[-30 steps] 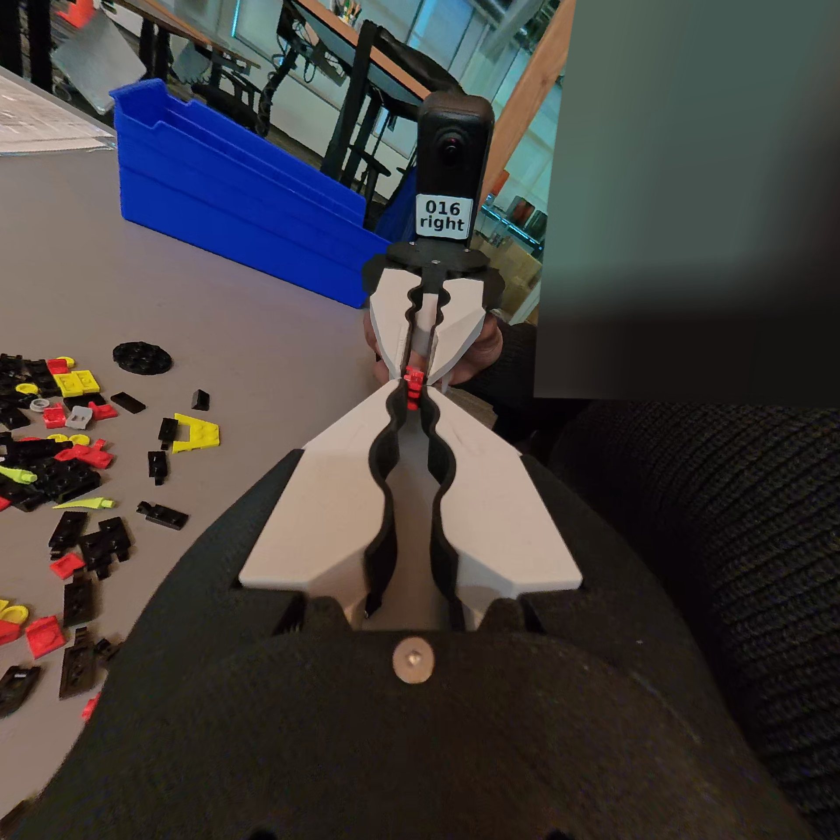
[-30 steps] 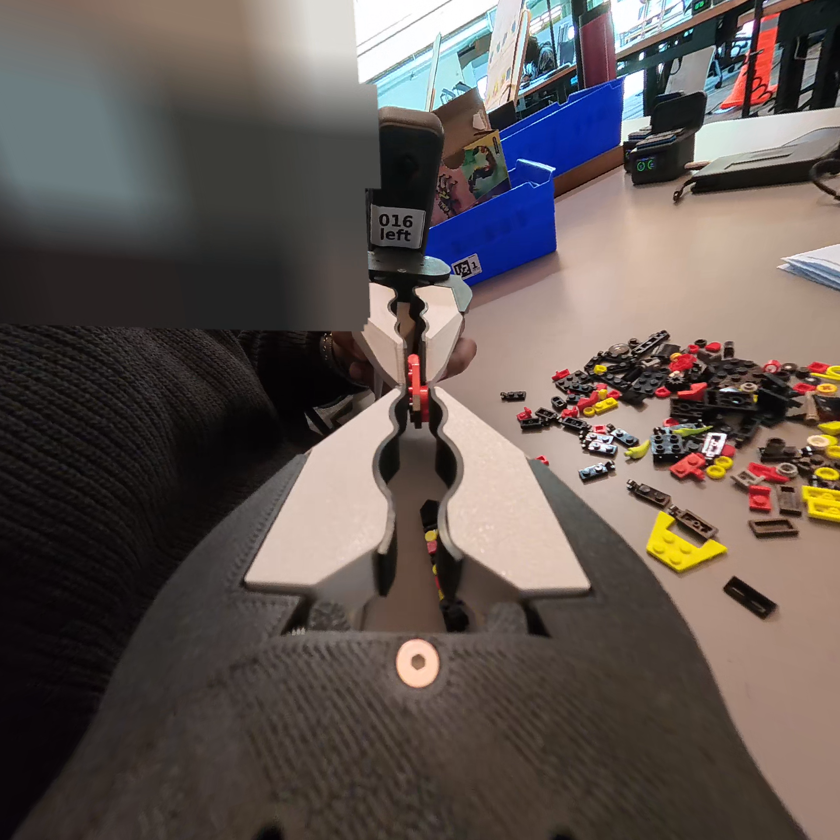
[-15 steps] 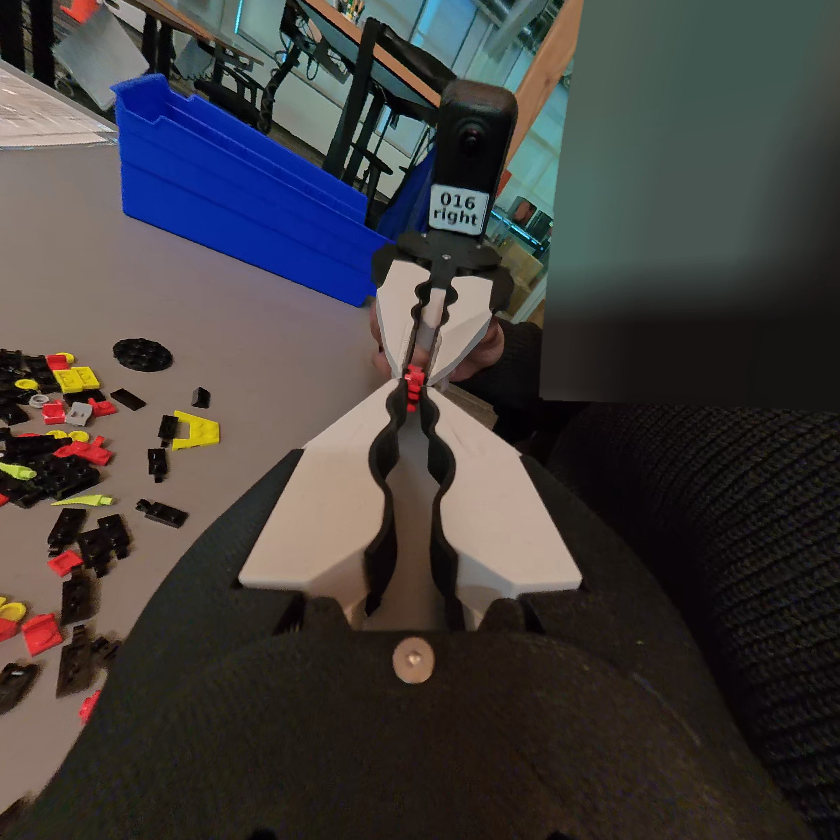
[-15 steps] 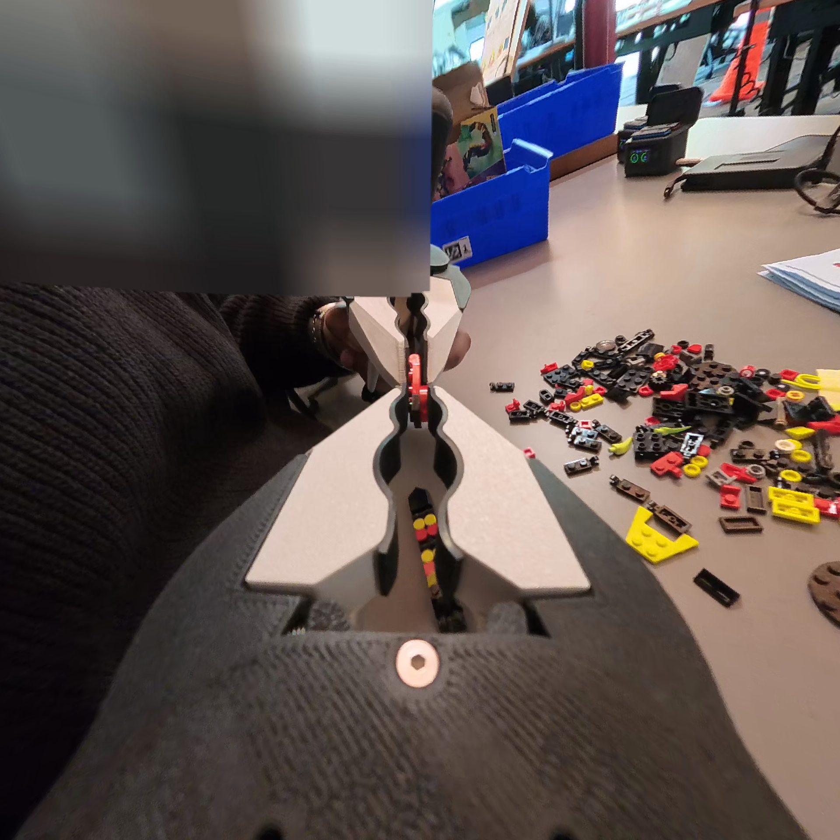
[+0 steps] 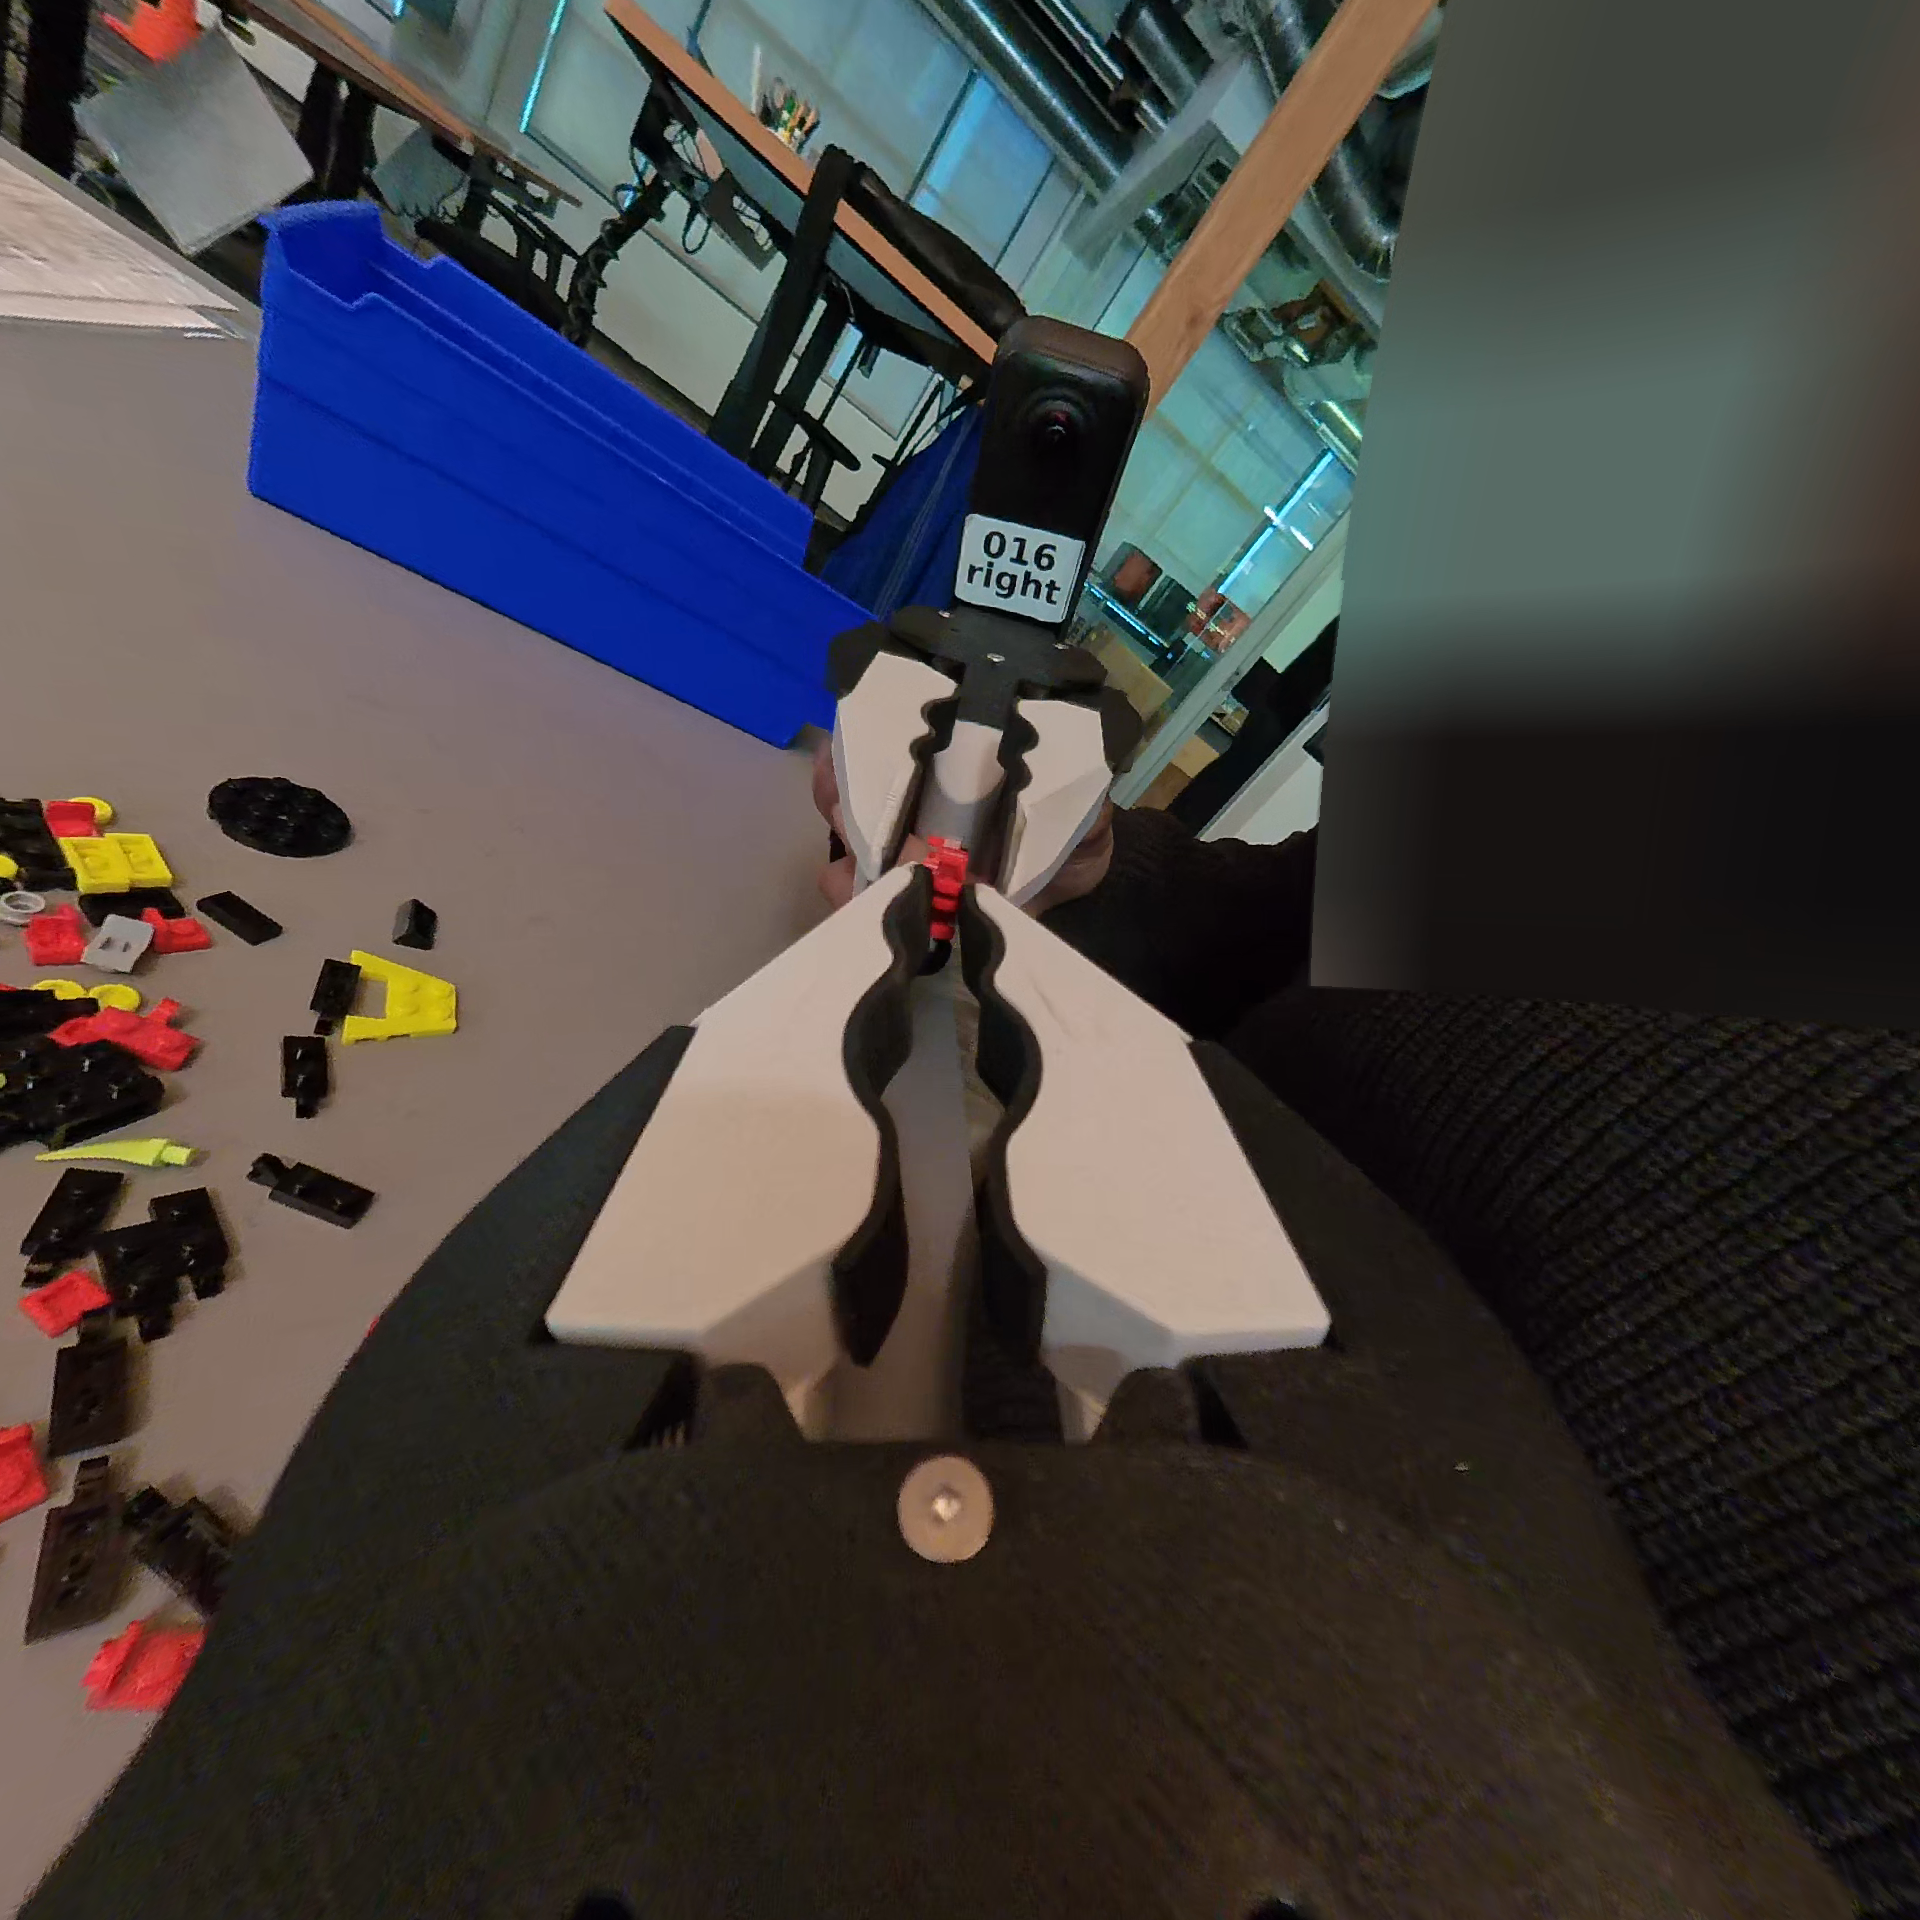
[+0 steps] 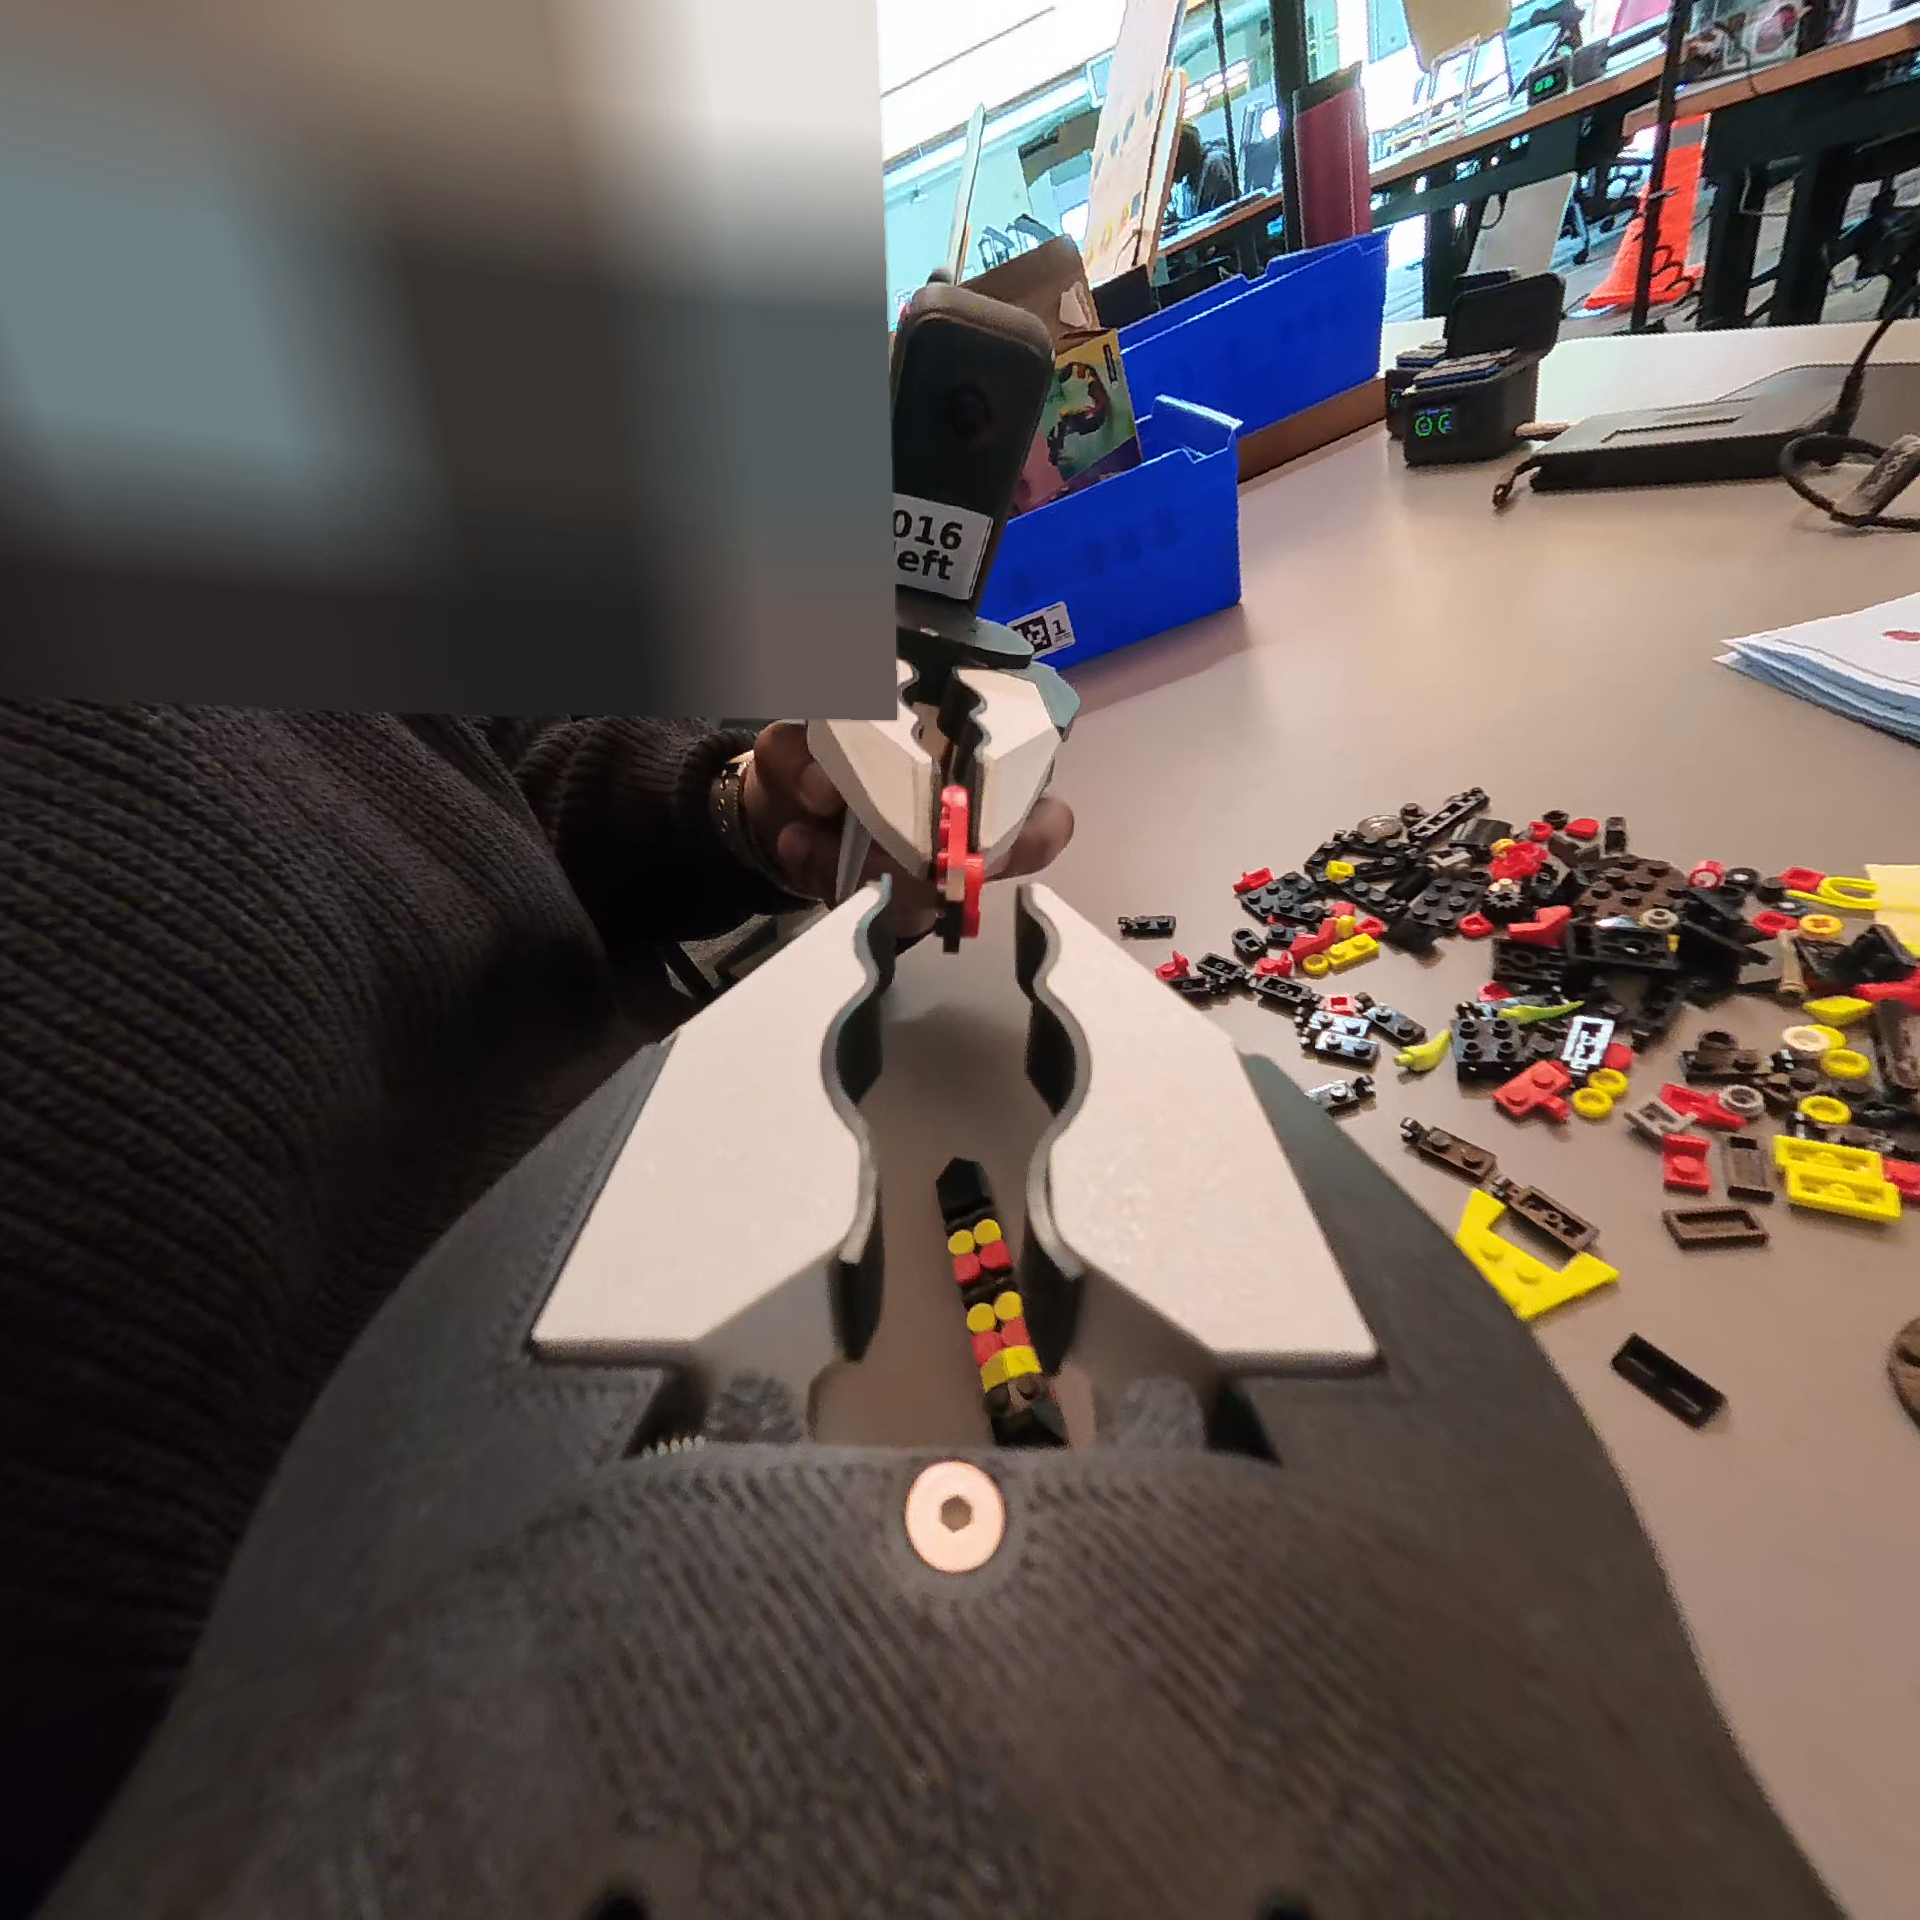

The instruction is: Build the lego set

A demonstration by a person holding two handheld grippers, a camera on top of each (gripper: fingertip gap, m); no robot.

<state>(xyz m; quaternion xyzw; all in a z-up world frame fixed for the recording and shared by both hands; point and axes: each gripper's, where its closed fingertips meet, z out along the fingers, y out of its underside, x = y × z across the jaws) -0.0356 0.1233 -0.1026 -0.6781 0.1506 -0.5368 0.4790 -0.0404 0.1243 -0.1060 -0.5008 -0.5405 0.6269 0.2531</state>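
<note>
My left gripper (image 5: 940, 902) pinches the red piece (image 6: 954, 864), long axis upright, above the table (image 5: 540, 748). My right gripper (image 6: 951, 925) stands parted, tips flanking its lower end, closer than the loose pile (image 6: 1621, 997). Strip model (image 6: 992, 1304) lies below.

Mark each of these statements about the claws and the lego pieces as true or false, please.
1. The left claw grips a small red piece. True.
2. The right claw is shut on that red piece. False: it is open, with one finger on each side of the piece.
3. The yellow wedge plate lies inside the blue bin. False: it lies on the table, apart from the bin.
4. A built strip of black, red and yellow pieces lies below the right claw. True.
</note>
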